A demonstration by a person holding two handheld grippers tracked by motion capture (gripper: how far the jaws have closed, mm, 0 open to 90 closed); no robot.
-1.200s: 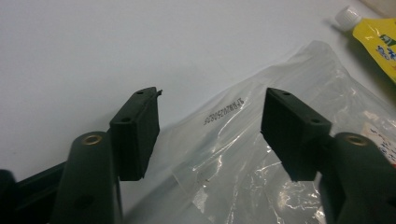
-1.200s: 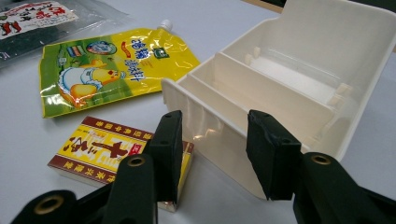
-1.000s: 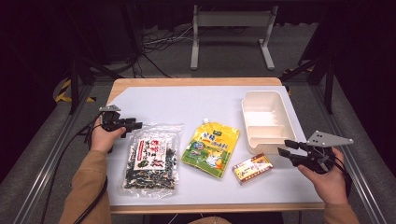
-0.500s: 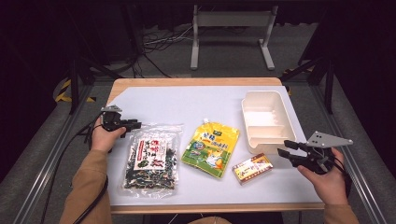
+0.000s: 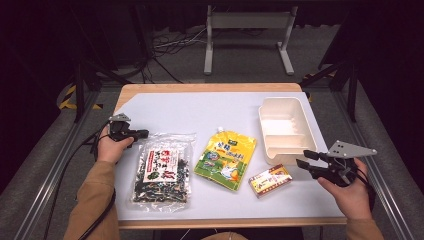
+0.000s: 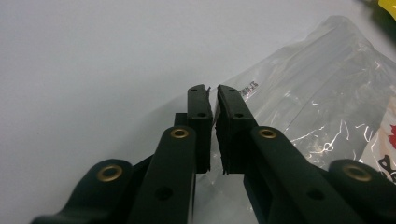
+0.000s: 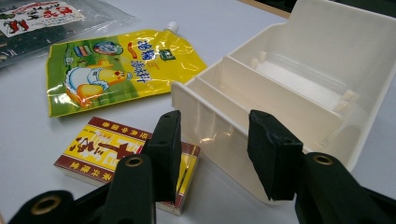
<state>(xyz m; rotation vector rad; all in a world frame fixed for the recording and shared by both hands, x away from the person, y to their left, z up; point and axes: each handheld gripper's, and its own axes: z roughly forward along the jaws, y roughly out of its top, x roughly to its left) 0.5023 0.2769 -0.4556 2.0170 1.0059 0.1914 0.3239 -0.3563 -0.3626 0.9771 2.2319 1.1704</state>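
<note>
The left gripper (image 5: 145,133) has just been closing and is pinching the clear bag's (image 5: 164,167) top-left corner. The left gripper view is showing plastic film (image 6: 214,100) caught between its jaws.

The right gripper (image 7: 212,154) holds its jaws apart at the near corner of the cream tray (image 7: 299,88). A red-and-yellow box (image 7: 109,154) lies left of that corner, a yellow pouch (image 7: 116,70) beyond it.

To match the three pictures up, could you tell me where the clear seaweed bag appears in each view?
High view: seaweed bag, lower left, its top-left corner at the left gripper.
Left gripper view: right half, its corner pinched between the jaws.
Right gripper view: top-left corner.
Shared landmark: yellow pouch, beside the bag.
</note>
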